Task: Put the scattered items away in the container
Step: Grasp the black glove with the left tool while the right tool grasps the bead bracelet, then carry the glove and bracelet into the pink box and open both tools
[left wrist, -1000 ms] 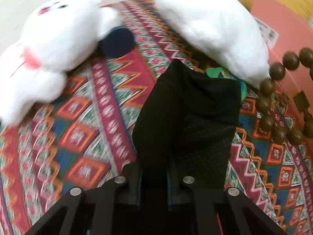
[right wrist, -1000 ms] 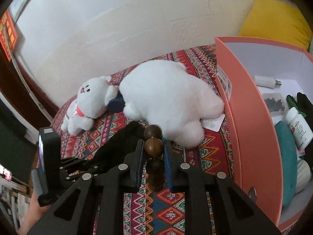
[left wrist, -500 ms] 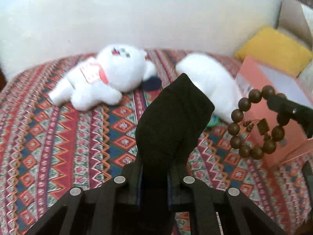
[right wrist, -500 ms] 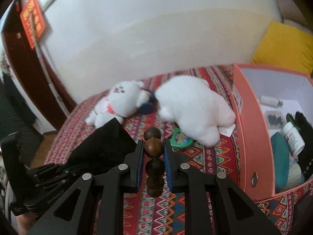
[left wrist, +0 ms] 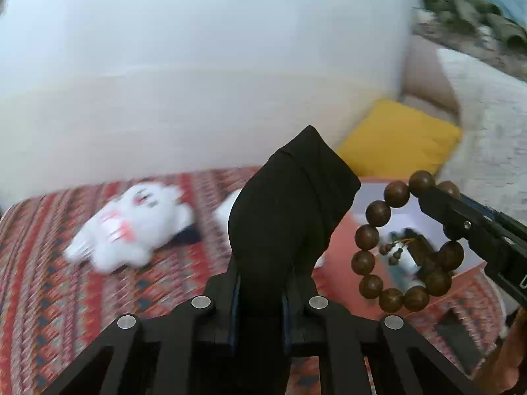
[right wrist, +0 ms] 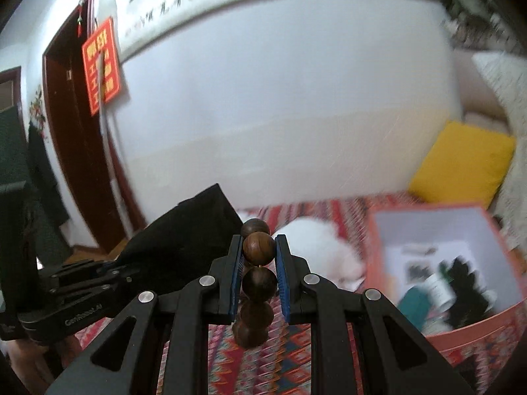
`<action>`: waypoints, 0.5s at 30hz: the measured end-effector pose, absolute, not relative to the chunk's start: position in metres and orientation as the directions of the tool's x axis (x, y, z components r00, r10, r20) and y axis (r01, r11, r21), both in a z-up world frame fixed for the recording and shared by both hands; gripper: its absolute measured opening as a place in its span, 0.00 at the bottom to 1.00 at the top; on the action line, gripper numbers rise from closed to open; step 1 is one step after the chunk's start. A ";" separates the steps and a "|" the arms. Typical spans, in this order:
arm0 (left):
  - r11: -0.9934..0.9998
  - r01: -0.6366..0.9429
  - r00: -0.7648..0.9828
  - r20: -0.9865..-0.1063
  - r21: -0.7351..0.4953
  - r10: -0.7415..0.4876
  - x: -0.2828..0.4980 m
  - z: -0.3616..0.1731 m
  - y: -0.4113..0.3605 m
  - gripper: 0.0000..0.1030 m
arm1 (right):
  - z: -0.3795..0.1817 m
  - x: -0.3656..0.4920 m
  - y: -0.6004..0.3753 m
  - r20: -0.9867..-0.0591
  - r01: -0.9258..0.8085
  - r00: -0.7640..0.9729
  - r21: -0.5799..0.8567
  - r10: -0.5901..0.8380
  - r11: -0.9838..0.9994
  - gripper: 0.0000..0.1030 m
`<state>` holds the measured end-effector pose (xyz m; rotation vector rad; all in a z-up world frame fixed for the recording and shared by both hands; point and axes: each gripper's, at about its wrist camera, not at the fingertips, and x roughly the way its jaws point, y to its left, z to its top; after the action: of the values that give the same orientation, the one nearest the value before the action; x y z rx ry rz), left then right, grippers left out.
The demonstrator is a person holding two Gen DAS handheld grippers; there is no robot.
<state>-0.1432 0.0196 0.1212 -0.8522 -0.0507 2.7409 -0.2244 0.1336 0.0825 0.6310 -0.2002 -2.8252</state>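
Left gripper: Your left gripper was clamped on a black cloth, which stood bunched above the fingers, held in the air over the patterned bedspread.
Right gripper: Your right gripper pinched a wooden bead bracelet between its blue pads, one bead squeezed at the tips and the other beads hanging below in a line.
Bracelet, left view: The loop of brown beads dangled from the right gripper's fingers, in front of the box's opening.
Container: The salmon-pink box lay open on the bedspread to your right, holding a white bottle, a teal item and something black; motion blur hid finer detail.
Items left out: A small white plush toy with red marks lay on the bedspread to the left; a larger white plush lay just beside the box.
Background: A yellow cushion rested against the white wall behind the box; a red poster hung next to a dark door frame.
Relative position: The black cloth appeared left of your right gripper, both grippers raised above the bed.
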 end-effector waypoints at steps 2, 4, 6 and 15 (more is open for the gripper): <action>-0.950 -0.290 -0.784 -0.542 -0.110 0.303 -0.146 0.132 0.049 0.13 | 0.095 -0.215 0.150 -0.369 0.167 -0.904 0.165 -0.218 -0.972 0.19; -0.935 -0.340 -0.773 -0.536 -0.102 0.340 -0.154 0.138 0.080 0.13 | 0.108 -0.205 0.166 -0.336 0.131 -0.926 0.147 -0.174 -0.980 0.19; -0.919 -0.382 -0.756 -0.539 -0.097 0.371 -0.162 0.140 0.113 0.13 | 0.115 -0.200 0.188 -0.316 0.069 -0.943 0.134 -0.108 -0.989 0.19; -0.855 -0.514 -0.653 -0.614 -0.071 0.443 -0.211 0.118 0.253 0.14 | 0.088 -0.227 0.299 -0.408 -0.207 -0.904 0.166 0.124 -0.964 0.19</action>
<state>-0.2112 0.2535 0.1175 -0.8720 0.1472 2.4536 -0.2266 0.2987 0.0881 0.6692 -0.3435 -3.2261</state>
